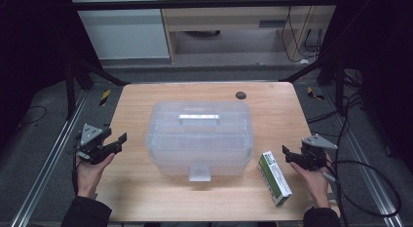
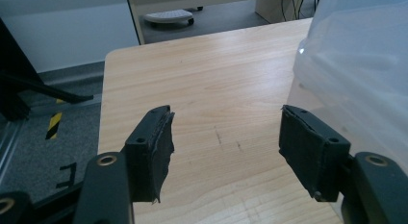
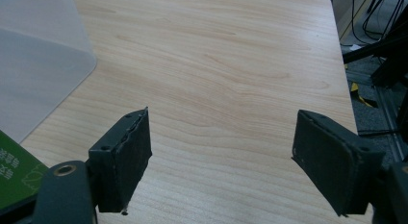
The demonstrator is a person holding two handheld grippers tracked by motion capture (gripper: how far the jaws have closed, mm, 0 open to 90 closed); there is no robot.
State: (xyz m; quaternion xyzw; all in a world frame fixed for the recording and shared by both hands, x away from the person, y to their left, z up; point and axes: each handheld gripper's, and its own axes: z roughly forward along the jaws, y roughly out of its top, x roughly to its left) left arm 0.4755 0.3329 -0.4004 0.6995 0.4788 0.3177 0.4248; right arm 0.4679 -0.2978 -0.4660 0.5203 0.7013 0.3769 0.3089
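A translucent plastic storage box (image 1: 199, 137) with a closed lid, a top handle and a front latch stands in the middle of the wooden table (image 1: 141, 188). A green-and-white carton (image 1: 274, 177) lies flat to its right. My left gripper (image 1: 119, 141) is held at the table's left edge, open and empty, with the box's wall (image 2: 356, 75) to its right. My right gripper (image 1: 286, 154) hovers just right of the carton, open with bare tabletop between its pads; the carton's green corner (image 3: 14, 173) shows at the lower left of the right gripper view.
A small dark round grommet (image 1: 240, 95) sits in the table near its far edge. Black frame bars and cables run along the floor on both sides. A wheeled chair base (image 2: 168, 16) stands on the floor beyond the table.
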